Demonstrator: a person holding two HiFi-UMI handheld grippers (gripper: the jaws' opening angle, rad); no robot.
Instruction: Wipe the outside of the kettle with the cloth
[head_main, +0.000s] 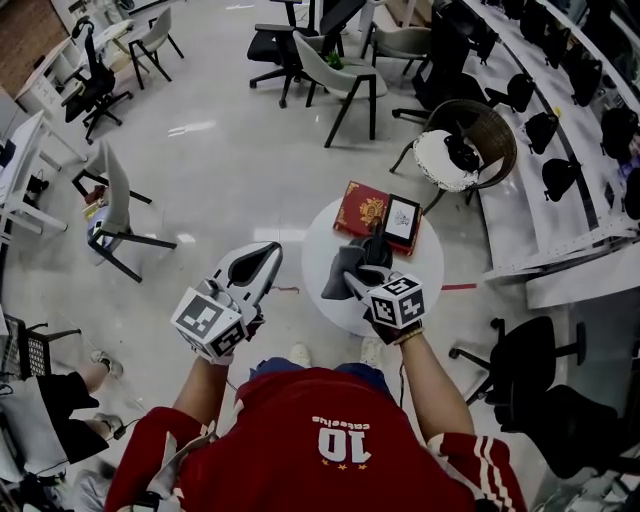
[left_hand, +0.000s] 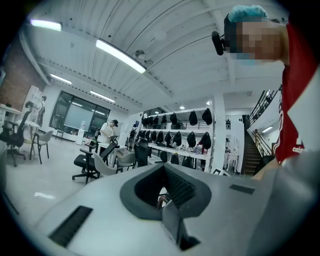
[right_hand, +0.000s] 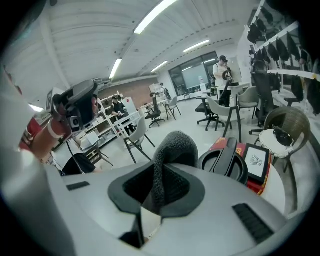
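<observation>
A black kettle (head_main: 378, 246) stands on a small round white table (head_main: 428, 272); the right gripper view shows its lid and handle (right_hand: 229, 159). In my right gripper (head_main: 364, 268) hangs a dark grey cloth (head_main: 342, 278), the jaws shut on it just in front of the kettle. The same cloth (right_hand: 172, 157) rises folded between those jaws (right_hand: 159, 192) in the right gripper view. My left gripper (head_main: 266, 254) hovers left of the table, off its edge, shut with nothing in it. In its own view the left gripper (left_hand: 161, 186) points out at the room.
A red book (head_main: 360, 207) and a small framed picture (head_main: 402, 217) lie at the table's far side, behind the kettle. A wicker chair with a white cushion (head_main: 462, 150) stands beyond, a grey chair (head_main: 115, 208) to the left, and black office chairs (head_main: 525, 362) to the right.
</observation>
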